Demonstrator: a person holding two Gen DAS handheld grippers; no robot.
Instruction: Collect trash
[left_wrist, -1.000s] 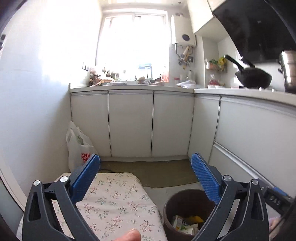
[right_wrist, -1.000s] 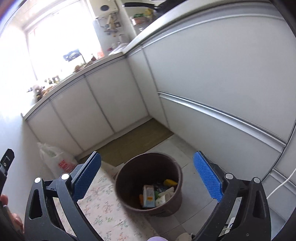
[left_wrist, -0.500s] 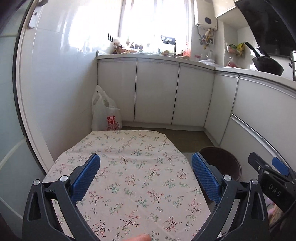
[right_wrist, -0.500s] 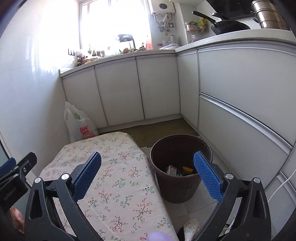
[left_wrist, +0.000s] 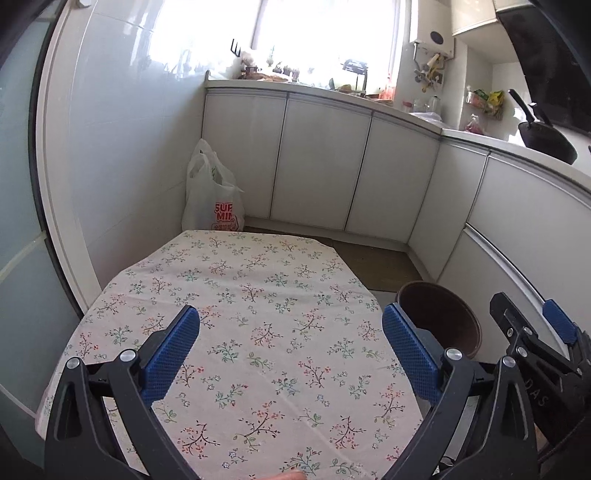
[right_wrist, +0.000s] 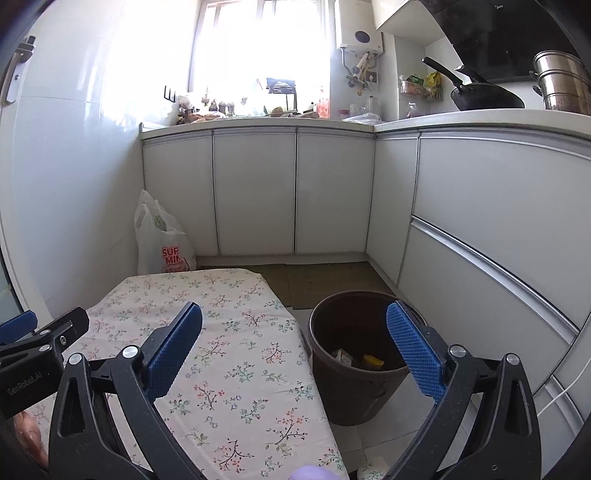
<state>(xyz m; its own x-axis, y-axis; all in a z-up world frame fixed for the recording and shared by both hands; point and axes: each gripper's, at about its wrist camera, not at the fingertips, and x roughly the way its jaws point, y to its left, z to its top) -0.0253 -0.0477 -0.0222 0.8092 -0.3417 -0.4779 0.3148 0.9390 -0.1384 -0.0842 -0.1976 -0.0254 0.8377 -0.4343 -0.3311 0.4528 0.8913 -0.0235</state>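
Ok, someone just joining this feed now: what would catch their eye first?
Probably the floral tablecloth filling the foreground under both open grippers, left gripper and right gripper, neither holding anything. Next, the brown trash bin on the floor at the table's right, with some packaging already inside. Then the white plastic bag with red print in the far-left corner against the cabinets.

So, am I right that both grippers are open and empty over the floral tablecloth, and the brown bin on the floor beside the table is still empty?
Not quite: the brown bin is not empty. The right wrist view shows packaging lying at its bottom, including a yellow piece. The rest holds: the left gripper and the right gripper are both open and empty over the floral tablecloth.
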